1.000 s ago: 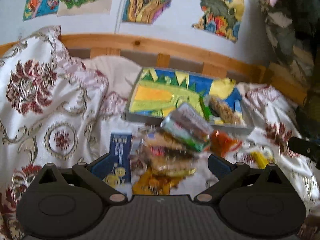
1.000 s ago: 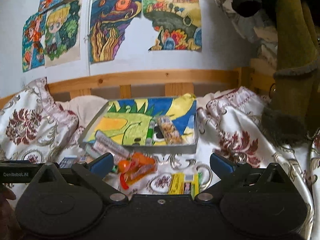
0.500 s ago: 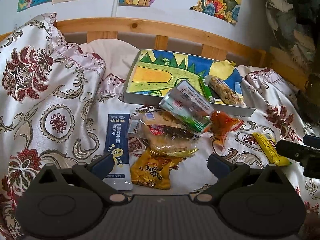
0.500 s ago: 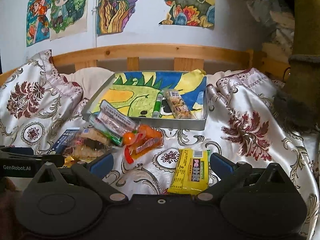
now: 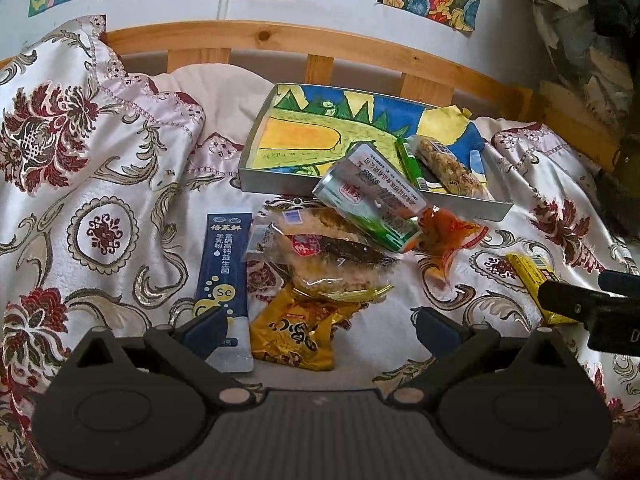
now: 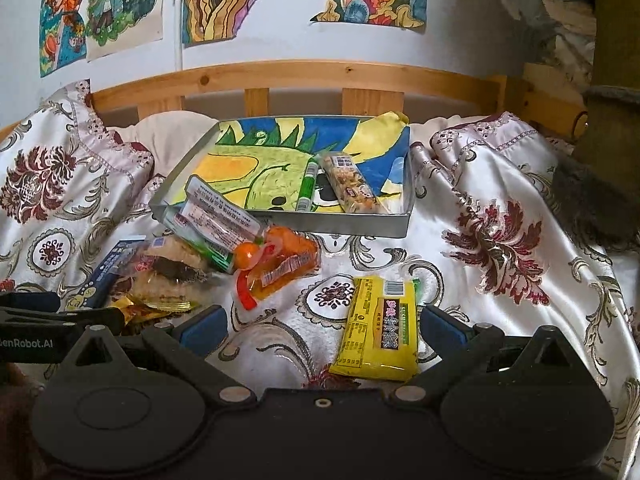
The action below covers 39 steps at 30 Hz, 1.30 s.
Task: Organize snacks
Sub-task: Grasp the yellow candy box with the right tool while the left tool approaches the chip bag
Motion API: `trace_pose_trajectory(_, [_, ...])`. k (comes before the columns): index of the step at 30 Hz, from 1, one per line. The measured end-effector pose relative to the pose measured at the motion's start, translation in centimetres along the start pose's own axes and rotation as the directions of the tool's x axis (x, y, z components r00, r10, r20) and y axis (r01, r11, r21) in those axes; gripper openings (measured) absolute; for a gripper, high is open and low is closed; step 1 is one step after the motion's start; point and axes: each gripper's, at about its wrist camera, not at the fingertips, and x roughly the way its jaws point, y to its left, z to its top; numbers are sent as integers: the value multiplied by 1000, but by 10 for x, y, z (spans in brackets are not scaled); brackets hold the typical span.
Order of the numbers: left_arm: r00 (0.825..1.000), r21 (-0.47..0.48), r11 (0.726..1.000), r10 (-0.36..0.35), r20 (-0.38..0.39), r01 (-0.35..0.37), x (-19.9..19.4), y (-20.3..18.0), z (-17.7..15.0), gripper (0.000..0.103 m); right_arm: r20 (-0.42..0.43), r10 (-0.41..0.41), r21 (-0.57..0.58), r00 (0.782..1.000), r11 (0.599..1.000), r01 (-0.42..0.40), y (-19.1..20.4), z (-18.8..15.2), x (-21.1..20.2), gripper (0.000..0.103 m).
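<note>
A metal tray (image 5: 280, 188) (image 6: 360, 226) lined with a colourful drawing sits on the bed and holds a green stick (image 6: 306, 186) and a nut bar (image 6: 352, 188). In front of it lie a green-and-white pack (image 5: 372, 196) (image 6: 216, 220), a clear rice-cake pack (image 5: 332, 258), a gold packet (image 5: 296, 334), a blue sachet (image 5: 224, 272), an orange jelly pack (image 6: 280, 266) and a yellow packet (image 6: 380, 328). My left gripper (image 5: 320, 326) is open above the gold packet. My right gripper (image 6: 322, 322) is open, its right finger beside the yellow packet.
A floral satin bedspread (image 5: 80, 208) covers the bed, bunched high at left. A wooden rail (image 6: 300, 76) and a wall with drawings stand behind the tray. Dark clothing (image 6: 608, 128) hangs at the right. The other gripper (image 5: 580, 308) shows at the right edge.
Both grippers have dropped lower and closer to the snacks on the bedspread; the yellow packet now lies nearer the right gripper's fingers. No snack has moved.
</note>
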Motion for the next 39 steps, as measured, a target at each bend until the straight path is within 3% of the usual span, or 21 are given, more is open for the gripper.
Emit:
trace_pose_trajectory(13, [1000, -4, 1000, 21, 21, -20, 11, -1, 9, 102, -20, -13, 3, 1000, 1000, 13, -6, 7, 13, 102])
trace_pose_trajectory(24, [994, 40, 996, -77, -84, 81, 43, 3, 13, 102, -128, -54, 146, 990, 987, 73, -36, 11, 55, 102])
trace_pose_trajectory(28, [984, 61, 992, -99, -150, 109, 59, 7, 18, 102, -178, -44, 155, 983, 985, 73, -38, 8, 71, 92])
trace_pose_trajectory(32, [963, 62, 987, -127, -236, 146, 73, 16, 22, 102, -172, -45, 138, 984, 988, 69, -35, 7, 78, 83])
trace_pose_trajectory(39, [947, 82, 982, -142, -289, 172, 77, 16, 23, 89, -157, -61, 117, 986, 990, 80, -32, 5, 77, 69])
